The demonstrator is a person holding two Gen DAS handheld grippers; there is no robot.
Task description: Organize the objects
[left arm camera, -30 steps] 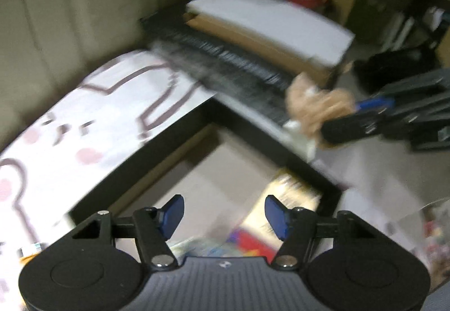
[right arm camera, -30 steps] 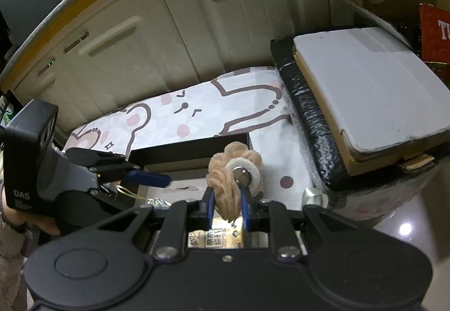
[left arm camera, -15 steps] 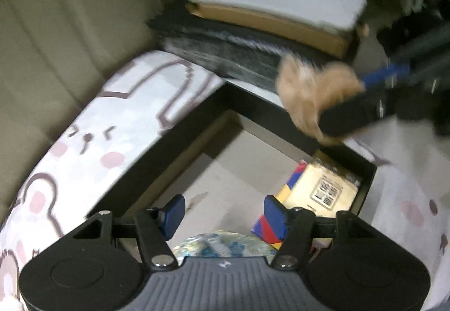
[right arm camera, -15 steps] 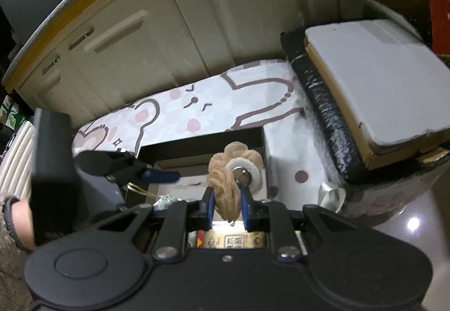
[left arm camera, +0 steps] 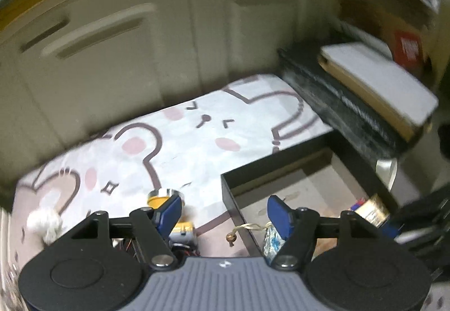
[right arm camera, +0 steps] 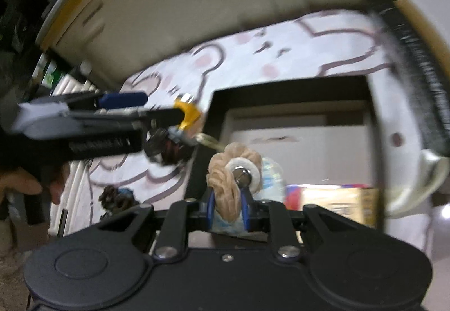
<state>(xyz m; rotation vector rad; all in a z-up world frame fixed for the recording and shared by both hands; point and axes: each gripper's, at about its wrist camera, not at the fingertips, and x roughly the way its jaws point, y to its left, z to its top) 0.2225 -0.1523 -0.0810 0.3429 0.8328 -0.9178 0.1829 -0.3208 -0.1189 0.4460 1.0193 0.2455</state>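
Between right gripper [right arm camera: 227, 208] pads: tan scrunchie [right arm camera: 233, 173], jaws opening.

Back wall is a run of cream cabinet doors [left arm camera: 118, 63] with recessed panels and slot-style pulls, capped by a yellowish worktop edge [right arm camera: 64, 9] with a darker surface above it. In front lies a white cloth printed with a cartoon bear face [left arm camera: 197, 142] in brown outlines and pink blush spots; to its right sits a black textured slab [left arm camera: 346, 111] carrying a flat tan-and-white board [left arm camera: 379, 85], with a red box [left arm camera: 407, 49] behind. Lighting is dim and warm, glossy floor [right arm camera: 441, 229] at lower right shows a bright reflection, probably an overhead lamp, though motion blur makes that corner hard to read.
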